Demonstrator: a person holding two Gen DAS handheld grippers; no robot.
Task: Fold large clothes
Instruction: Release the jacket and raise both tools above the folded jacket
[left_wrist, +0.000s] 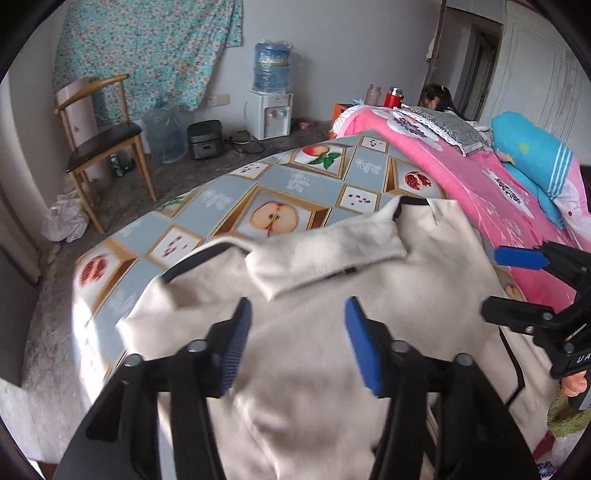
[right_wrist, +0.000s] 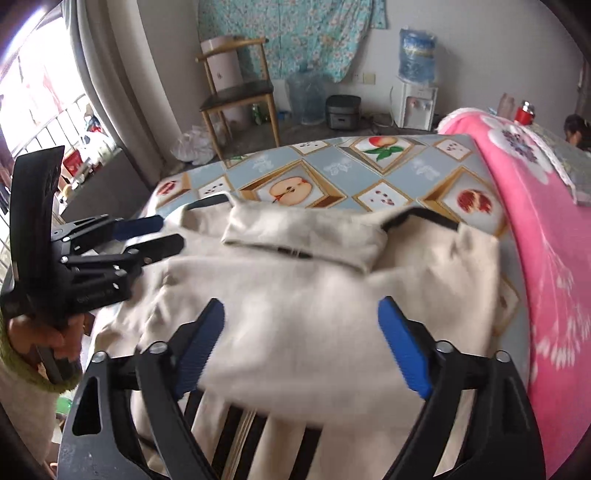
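- Cream garment (left_wrist: 314, 332), with black trim and its collar at the far end, lies spread over the near part of a table with a fruit-print cloth (left_wrist: 229, 192).
- Left gripper (left_wrist: 297, 343): jaws apart, nothing between the blue pads, above the cloth.
- Right gripper (right_wrist: 301, 343): jaws wide, empty, above the garment.
- Pink blanket (right_wrist: 546, 258) lies to the right; a wooden chair (left_wrist: 99, 147) stands far left.
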